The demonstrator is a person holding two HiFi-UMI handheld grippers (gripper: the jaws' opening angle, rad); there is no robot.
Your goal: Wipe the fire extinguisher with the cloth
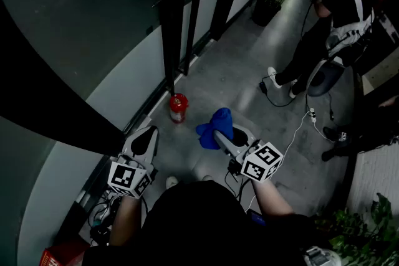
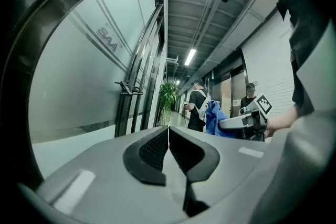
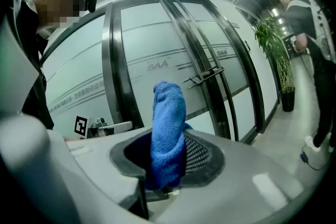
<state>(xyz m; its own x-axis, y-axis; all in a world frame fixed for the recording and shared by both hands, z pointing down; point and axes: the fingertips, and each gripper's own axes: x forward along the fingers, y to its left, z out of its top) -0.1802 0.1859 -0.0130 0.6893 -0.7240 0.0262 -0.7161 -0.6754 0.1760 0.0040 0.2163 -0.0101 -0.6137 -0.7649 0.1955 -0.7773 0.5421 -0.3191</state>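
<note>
A: Left gripper (image 1: pixel 145 139)?
B: Jaws together, empty. The extinguisher (image 1: pixel 178 108) stands on the floor (image 1: pixel 249 59) ahead, untouched.
A: Right gripper (image 1: pixel 222 137)?
B: Clamped on the cloth (image 1: pixel 218 123). Wiping hasn't begun; next, I'd lower the cloth onto the extinguisher.

Right gripper (image 3: pixel 169 162) gripped the cloth (image 3: pixel 168 113).
The blue cloth stood upright between the jaws; glass doors (image 3: pixel 157 60) and a plant (image 3: pixel 273 44) lay beyond.

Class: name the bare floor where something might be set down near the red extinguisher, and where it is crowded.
Bare grey floor lies between the small red fire extinguisher, the glass wall and the standing person's shoes. Crowded: white plug and cable at right, tangled cables at the wall base.
</note>
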